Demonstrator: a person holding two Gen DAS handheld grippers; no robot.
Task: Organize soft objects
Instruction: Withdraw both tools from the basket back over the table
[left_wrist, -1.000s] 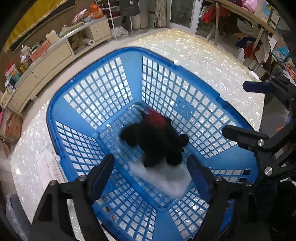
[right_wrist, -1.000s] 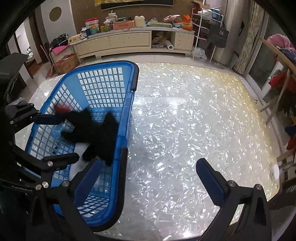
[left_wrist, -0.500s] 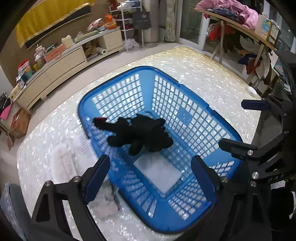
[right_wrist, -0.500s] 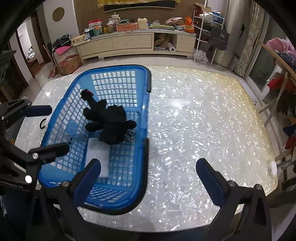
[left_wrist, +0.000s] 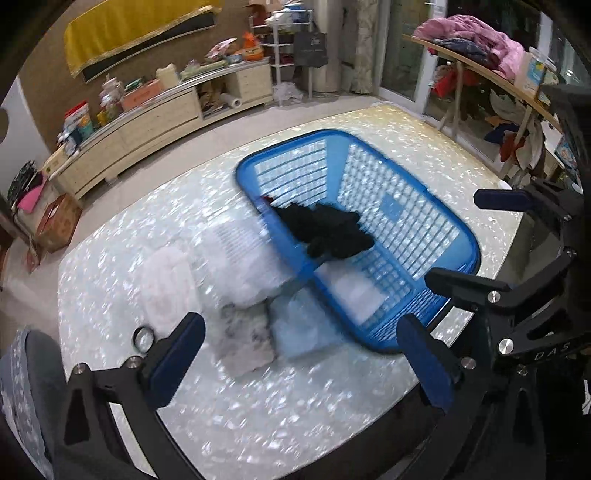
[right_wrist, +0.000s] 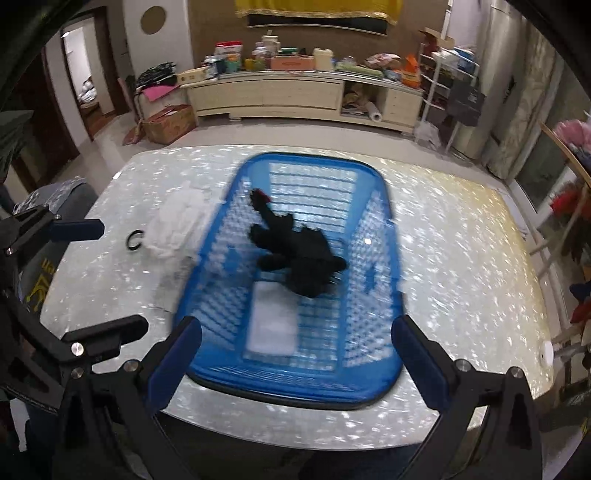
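A blue mesh basket (left_wrist: 458, 236) (right_wrist: 391, 206) stands on the pearly table. Inside lie a black plush toy (left_wrist: 328, 230) (right_wrist: 299, 254) with a red tip and a flat white cloth (left_wrist: 352, 291) (right_wrist: 273, 317). White soft items (left_wrist: 166, 284) (right_wrist: 173, 225) and a grey-white cloth (left_wrist: 245, 338) lie on the table left of the basket, blurred. My left gripper (left_wrist: 303, 362) is open and empty, above the table near these cloths. My right gripper (right_wrist: 295, 365) is open and empty, above the basket's near rim.
A small black ring (left_wrist: 144, 338) (right_wrist: 133, 241) lies on the table by the white items. The table's front edge (left_wrist: 332, 458) is close below both grippers. A long cabinet (right_wrist: 295, 96) and a clothes-laden rack (left_wrist: 480, 62) stand beyond the table.
Both grippers have pulled back and up from the basket; the left view has swung left, bringing the cloths beside the basket into view. The plush lies released in the basket.
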